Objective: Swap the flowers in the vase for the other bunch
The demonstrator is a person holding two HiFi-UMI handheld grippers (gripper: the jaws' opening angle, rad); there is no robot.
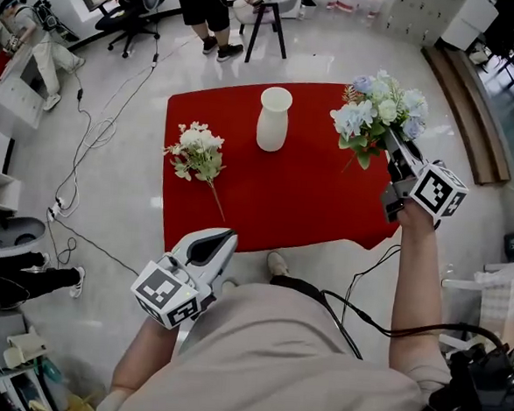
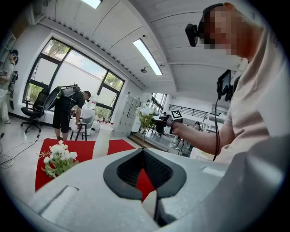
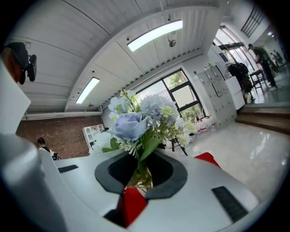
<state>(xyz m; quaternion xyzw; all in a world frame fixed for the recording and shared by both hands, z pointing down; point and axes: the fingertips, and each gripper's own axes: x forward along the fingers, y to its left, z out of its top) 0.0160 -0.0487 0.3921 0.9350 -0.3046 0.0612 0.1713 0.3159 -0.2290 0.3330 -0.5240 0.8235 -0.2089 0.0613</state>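
Note:
The white vase (image 1: 274,118) (image 2: 102,140) stands upright with nothing in it, near the far edge of the red-covered table (image 1: 283,202). A bunch of white flowers (image 1: 198,150) (image 2: 59,158) lies on the cloth to its left, stem toward me. My right gripper (image 1: 390,141) (image 3: 141,156) is shut on the stems of the blue-and-white bunch (image 1: 378,112) (image 3: 136,124), which it holds in the air over the table's right side, right of the vase. My left gripper (image 1: 215,241) (image 2: 144,152) hangs close to my body below the table's near edge, jaw tips together with nothing between them.
A person (image 1: 200,12) stands beyond the table beside a dark stool (image 1: 265,21) and an office chair (image 1: 135,7). Cables (image 1: 86,136) trail over the floor at the left. A low wooden bench (image 1: 461,109) runs along the right.

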